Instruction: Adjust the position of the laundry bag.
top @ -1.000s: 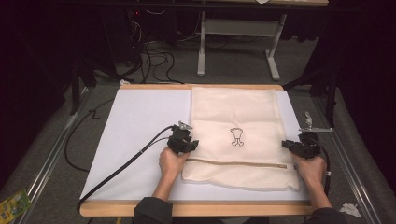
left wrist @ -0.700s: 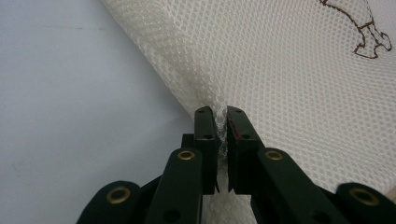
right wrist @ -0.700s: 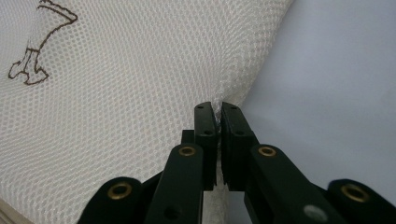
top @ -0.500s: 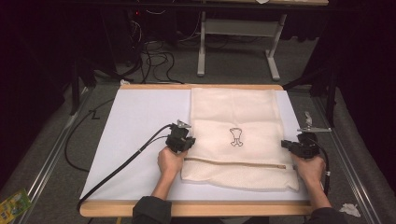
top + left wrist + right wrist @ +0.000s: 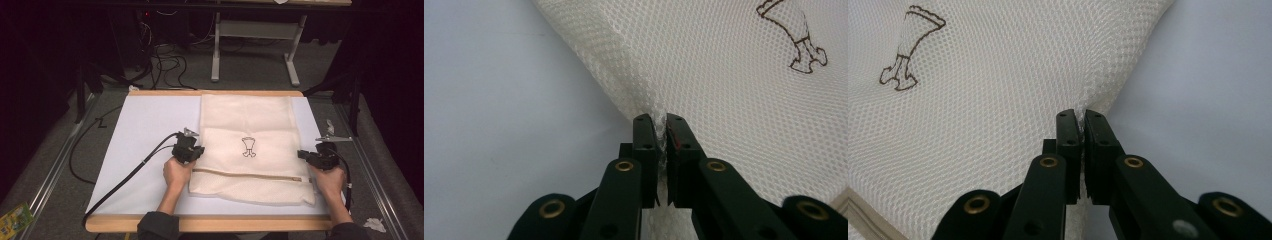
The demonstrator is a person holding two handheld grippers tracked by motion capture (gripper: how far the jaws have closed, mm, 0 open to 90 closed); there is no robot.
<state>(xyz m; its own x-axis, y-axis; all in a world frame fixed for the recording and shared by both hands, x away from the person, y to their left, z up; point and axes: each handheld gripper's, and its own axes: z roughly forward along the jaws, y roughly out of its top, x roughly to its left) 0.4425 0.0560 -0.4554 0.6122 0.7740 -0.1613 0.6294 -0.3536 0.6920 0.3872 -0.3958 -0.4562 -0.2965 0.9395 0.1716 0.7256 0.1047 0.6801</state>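
Note:
A cream mesh laundry bag [image 5: 247, 127] with a small brown emblem [image 5: 248, 147] and a zip along its near side lies flat on the white table mat [image 5: 145, 130]. My left gripper [image 5: 196, 152] is shut on the bag's left edge; in the left gripper view the mesh [image 5: 704, 65] is pinched between the closed jaws of that gripper [image 5: 660, 125], which have just closed on it. My right gripper [image 5: 303, 155] is shut on the bag's right edge, its jaws having just closed too; the right gripper view shows mesh [image 5: 1013, 75] caught at that gripper's tips [image 5: 1081, 120].
The table's wooden rim [image 5: 215, 224] runs along the near side. A black cable [image 5: 125, 175] trails from the left gripper across the mat. A metal clip [image 5: 332, 137] lies at the right edge. Table legs and cables [image 5: 165, 55] stand on the floor beyond.
The left gripper has shifted slightly toward the bag's left edge. The right hand has stayed put. The bag has not moved.

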